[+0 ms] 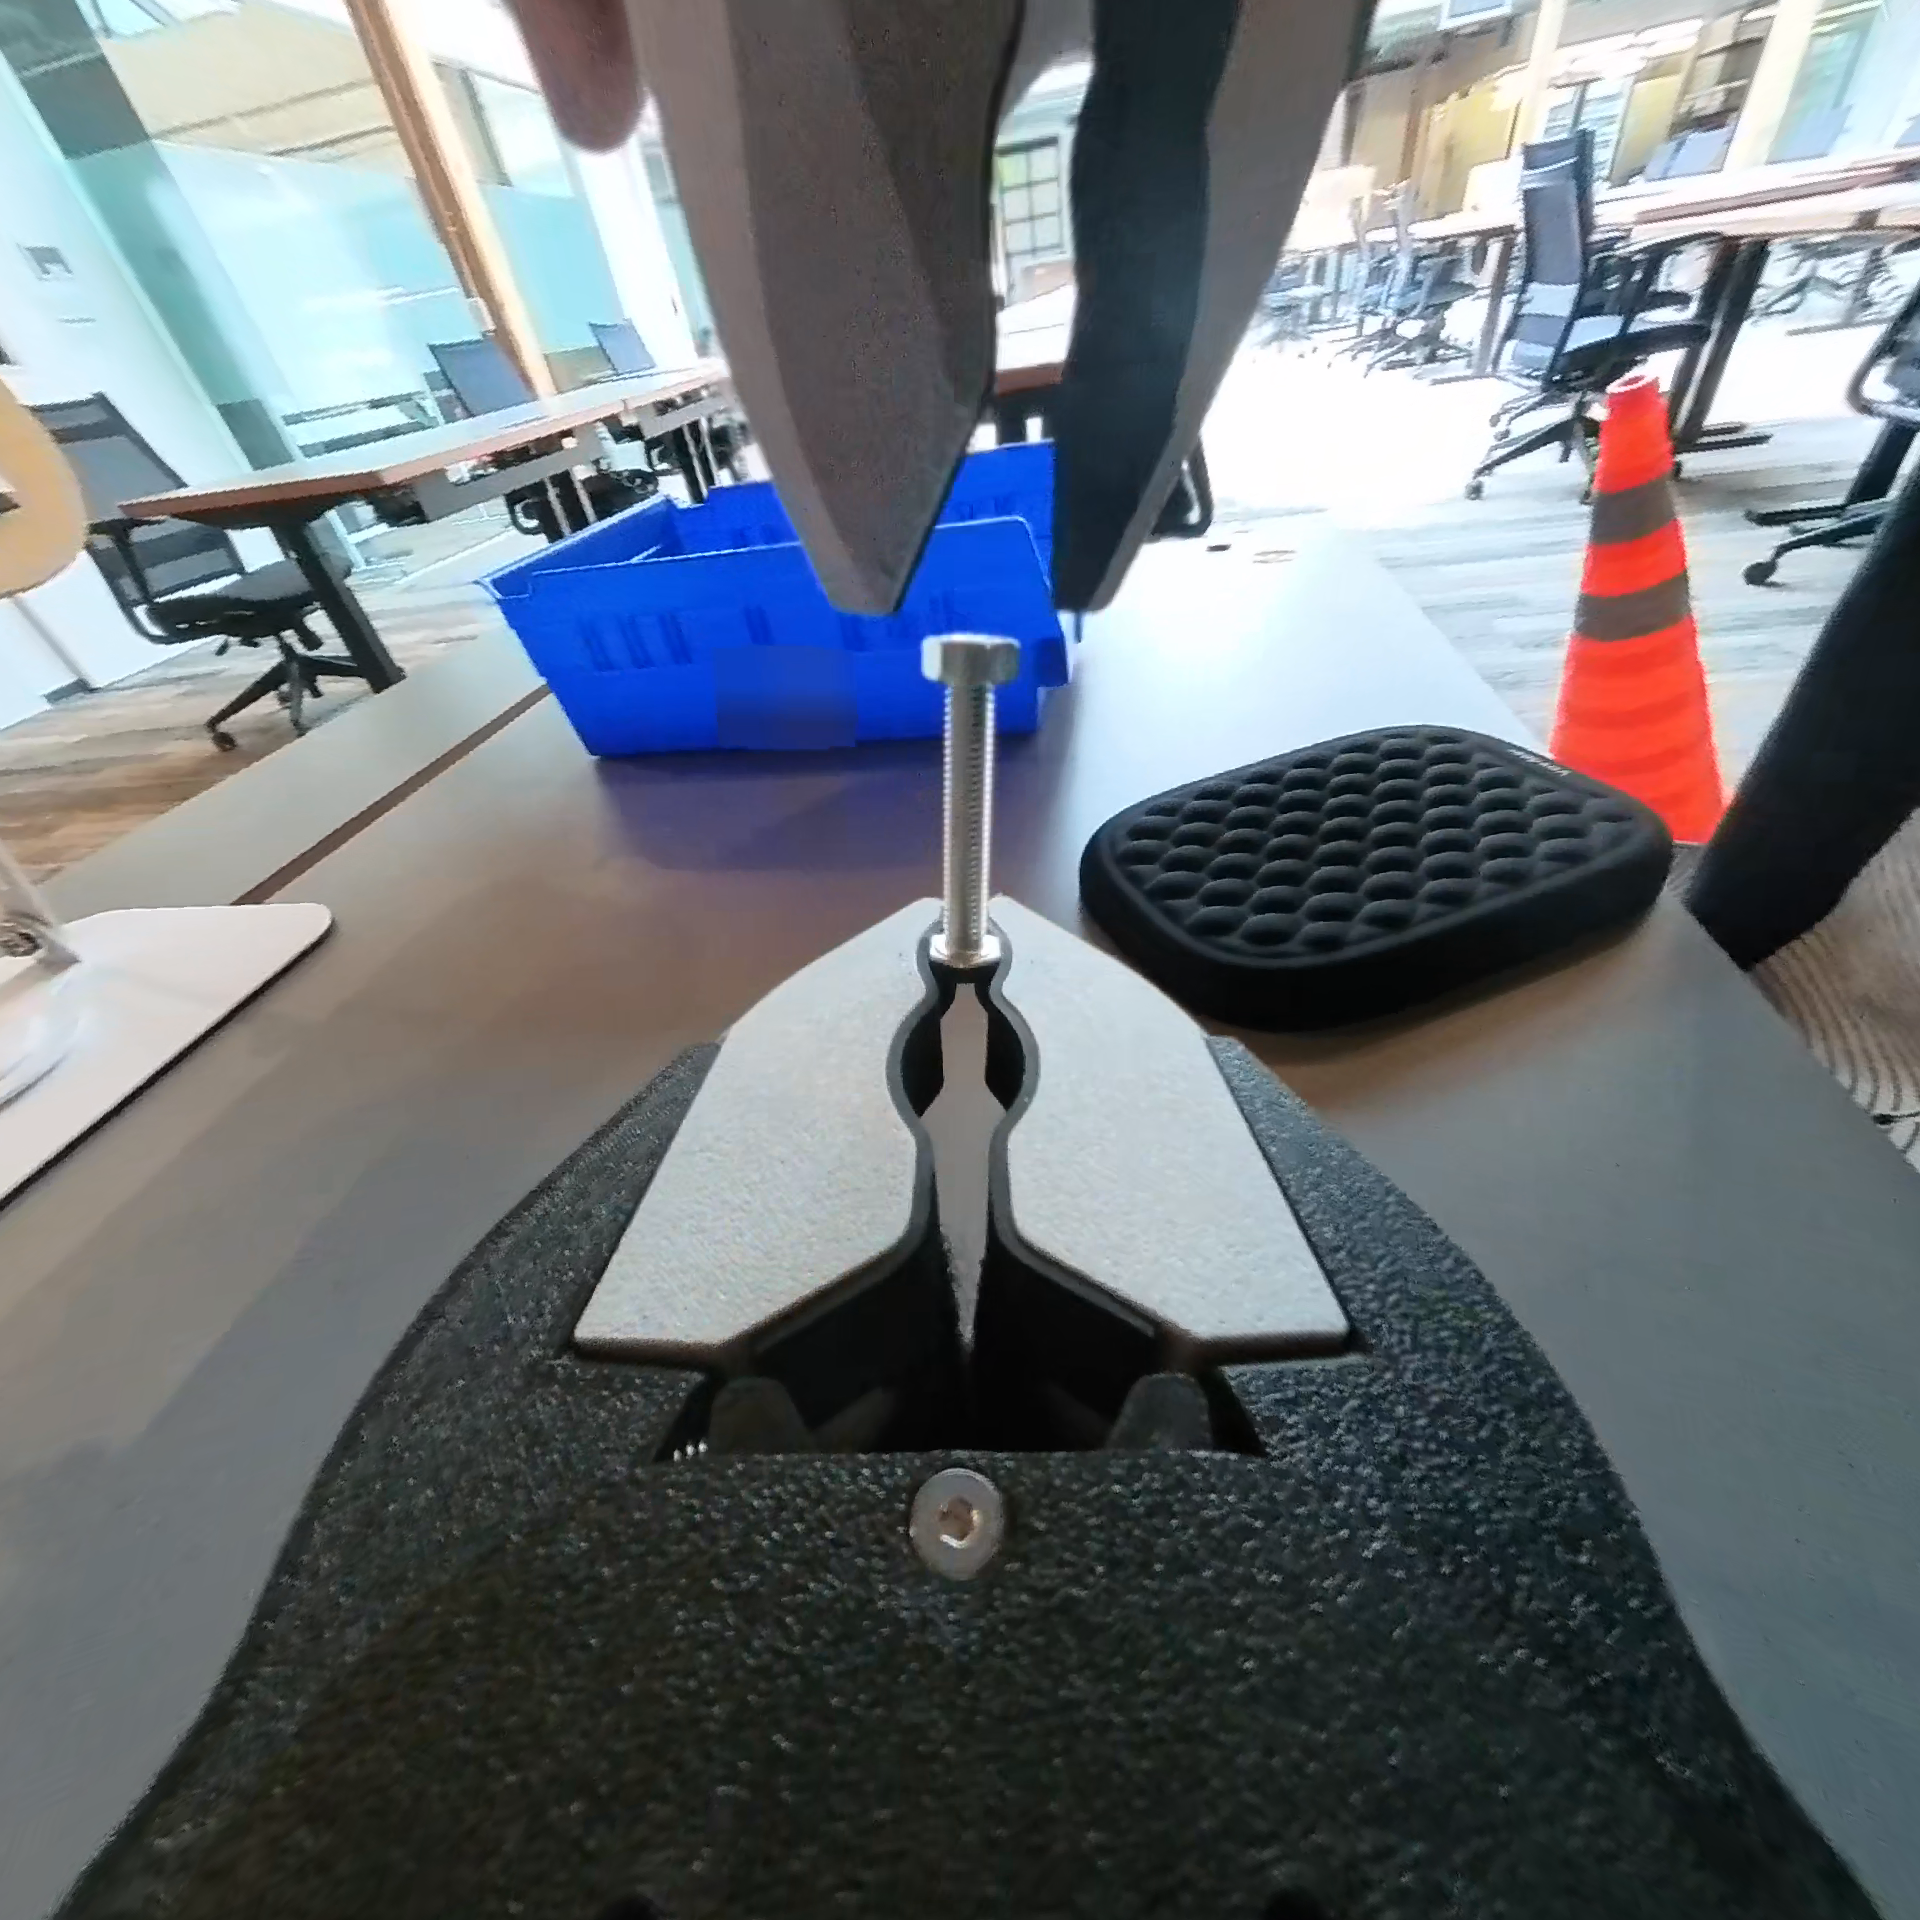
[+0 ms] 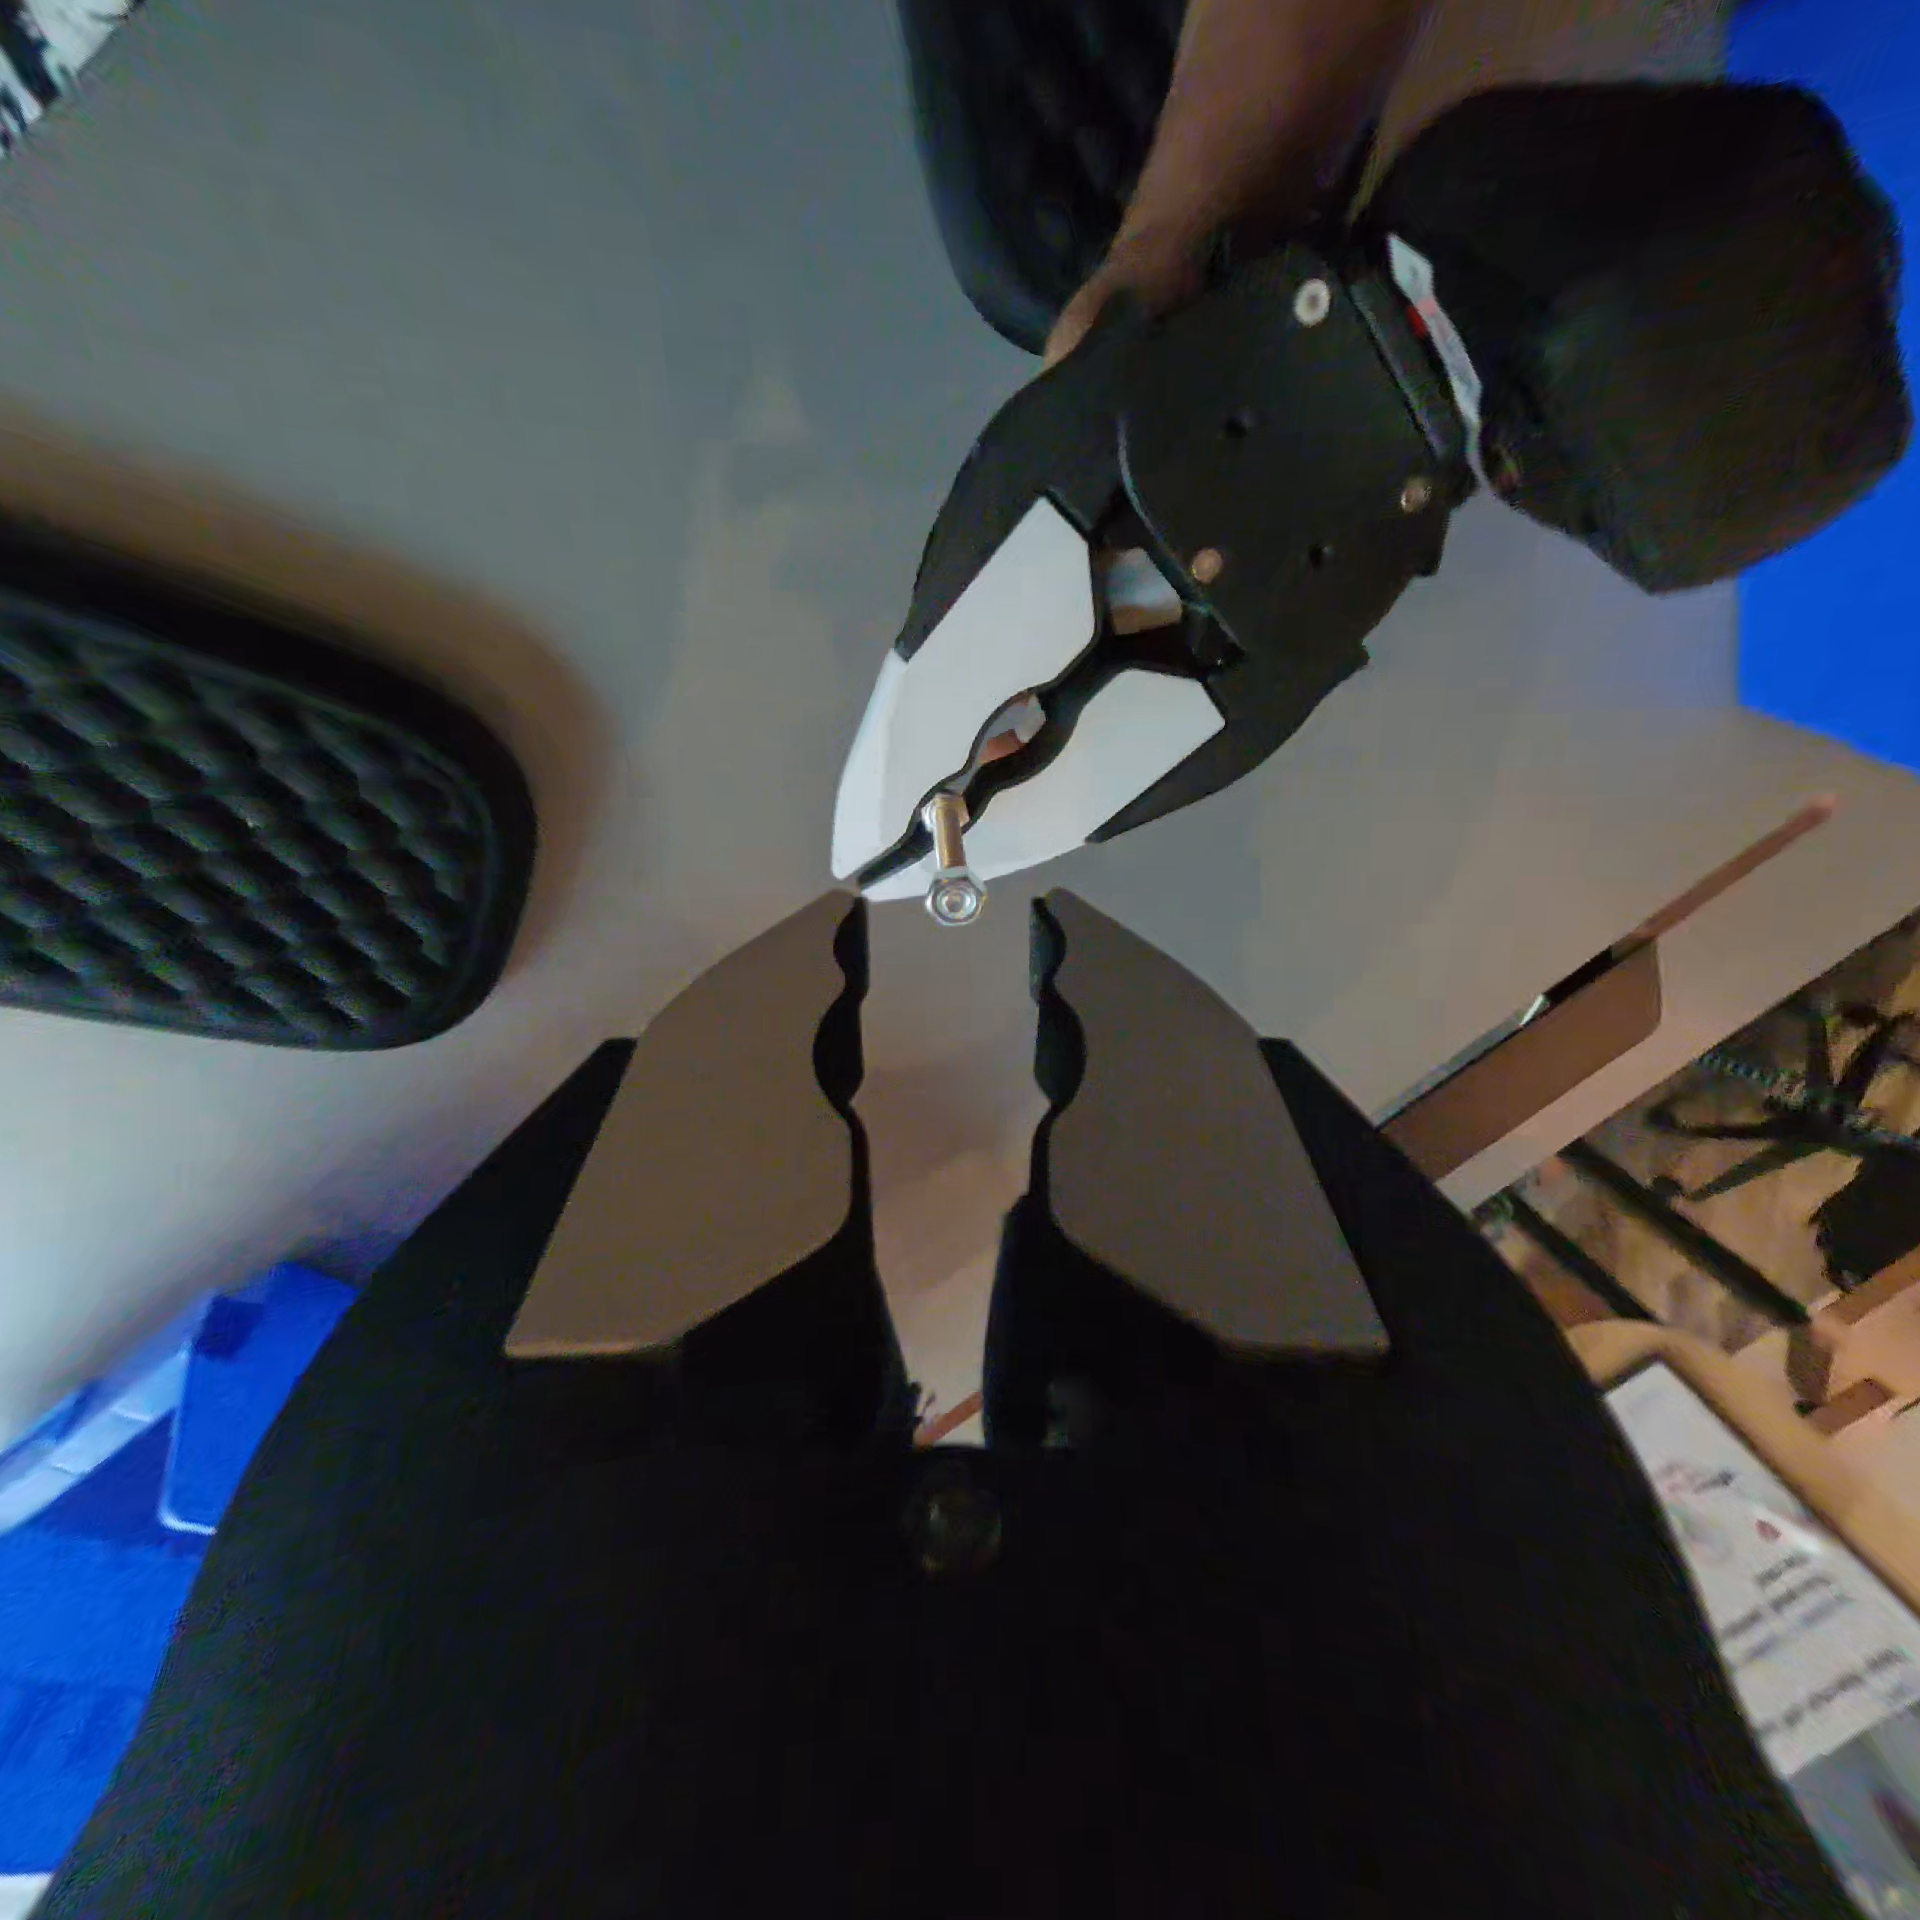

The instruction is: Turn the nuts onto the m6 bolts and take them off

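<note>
Where 2 grippers meet: 1 bolt and seemingly 1 nut clamped in left gripper, right gripper agape, unladen.

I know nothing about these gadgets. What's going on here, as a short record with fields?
Left tongs: shut on the nut at the lower end of an upright silver bolt
Right tongs: open above the bolt's head, not touching it
Table: dark surface
Behind: blue bin
To the right: black honeycomb pad, orange cone beyond
</note>
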`<state>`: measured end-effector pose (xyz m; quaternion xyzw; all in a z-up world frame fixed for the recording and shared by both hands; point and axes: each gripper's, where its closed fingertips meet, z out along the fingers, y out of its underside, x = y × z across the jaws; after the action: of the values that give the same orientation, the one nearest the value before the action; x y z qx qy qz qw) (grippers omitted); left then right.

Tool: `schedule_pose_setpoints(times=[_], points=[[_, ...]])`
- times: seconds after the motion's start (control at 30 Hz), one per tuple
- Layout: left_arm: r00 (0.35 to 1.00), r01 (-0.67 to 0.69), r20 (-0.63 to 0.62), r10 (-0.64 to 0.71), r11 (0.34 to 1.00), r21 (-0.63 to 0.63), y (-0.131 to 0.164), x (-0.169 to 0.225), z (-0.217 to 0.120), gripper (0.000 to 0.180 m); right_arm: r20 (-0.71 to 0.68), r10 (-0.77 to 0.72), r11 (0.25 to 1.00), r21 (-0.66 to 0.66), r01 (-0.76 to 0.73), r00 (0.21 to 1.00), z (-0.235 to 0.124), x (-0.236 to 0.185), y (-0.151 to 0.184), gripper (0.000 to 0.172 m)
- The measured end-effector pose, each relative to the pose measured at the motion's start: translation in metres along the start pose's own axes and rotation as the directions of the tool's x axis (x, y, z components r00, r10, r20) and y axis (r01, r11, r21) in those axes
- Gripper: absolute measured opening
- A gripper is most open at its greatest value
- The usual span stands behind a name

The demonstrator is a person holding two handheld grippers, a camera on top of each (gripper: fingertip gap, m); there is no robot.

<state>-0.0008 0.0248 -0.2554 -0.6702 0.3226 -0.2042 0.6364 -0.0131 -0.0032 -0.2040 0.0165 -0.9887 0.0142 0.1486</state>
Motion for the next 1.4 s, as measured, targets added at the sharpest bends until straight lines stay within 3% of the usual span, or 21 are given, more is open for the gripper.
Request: schedule_pose_setpoints(times=[0.3,0.37,0.47,0.53,0.6,0.67,0.73,0.8,0.9,0.97,1.03,1.13,1.4], points=[[0.998,0.008,-0.066,-0.007,1.000,0.018,-0.001,0.009,0.000,0.002,0.043,-0.124,0.992,0.006,0.124,0.991,0.011,-0.002,-0.002,0.011],[0.999,0.005,-0.053,-0.005,1.000,0.018,-0.001,0.008,0.000,0.002,0.035,-0.047,0.999,-0.001,0.047,0.998,0.011,0.000,-0.002,0.011],[1.000,-0.007,0.012,0.007,1.000,0.016,-0.002,-0.001,-0.002,0.002,0.003,0.216,0.976,-0.033,-0.216,0.976,0.011,0.005,0.002,0.010],[0.998,-0.011,0.069,0.010,1.000,0.011,-0.002,-0.009,-0.003,0.002,-0.046,0.455,0.889,-0.045,-0.456,0.890,0.011,0.009,0.006,0.010],[0.990,-0.027,0.137,0.030,0.999,-0.020,0.001,-0.019,-0.005,0.002,-0.071,0.733,0.673,-0.069,-0.736,0.676,0.013,0.006,0.013,0.010],[0.983,-0.071,0.163,0.079,0.996,-0.056,0.004,-0.019,-0.004,0.002,-0.048,0.848,0.524,-0.067,-0.849,0.527,0.015,-0.002,0.014,0.011],[0.981,-0.098,0.157,0.109,0.992,-0.078,0.006,-0.015,-0.001,0.002,-0.021,0.874,0.484,-0.069,-0.872,0.486,0.016,-0.007,0.012,0.011],[0.984,-0.095,0.142,0.105,0.993,-0.076,0.006,-0.013,-0.001,0.002,-0.006,0.848,0.529,-0.057,-0.847,0.530,0.015,-0.007,0.009,0.014],[0.992,-0.068,0.106,0.073,0.996,-0.051,0.004,-0.010,-0.001,0.002,-0.008,0.703,0.710,-0.037,-0.703,0.711,0.010,0.000,0.007,0.048],[0.997,-0.037,0.066,0.039,0.999,-0.032,0.003,-0.006,0.000,0.002,-0.009,0.498,0.866,-0.028,-0.498,0.867,0.003,0.002,0.004,0.047],[1.000,-0.003,0.014,0.003,1.000,0.001,0.000,0.000,0.000,0.002,0.003,0.254,0.967,-0.034,-0.253,0.967,-0.001,-0.001,0.001,0.040],[0.999,0.028,-0.038,-0.027,0.999,0.029,-0.004,0.006,-0.001,0.002,0.030,0.041,0.999,-0.029,-0.040,0.999,-0.001,-0.004,-0.002,0.032],[0.990,0.056,-0.132,-0.047,0.996,0.064,-0.007,0.017,-0.001,0.002,0.130,-0.093,0.996,0.016,0.091,0.987,0.005,-0.007,-0.009,0.013]])
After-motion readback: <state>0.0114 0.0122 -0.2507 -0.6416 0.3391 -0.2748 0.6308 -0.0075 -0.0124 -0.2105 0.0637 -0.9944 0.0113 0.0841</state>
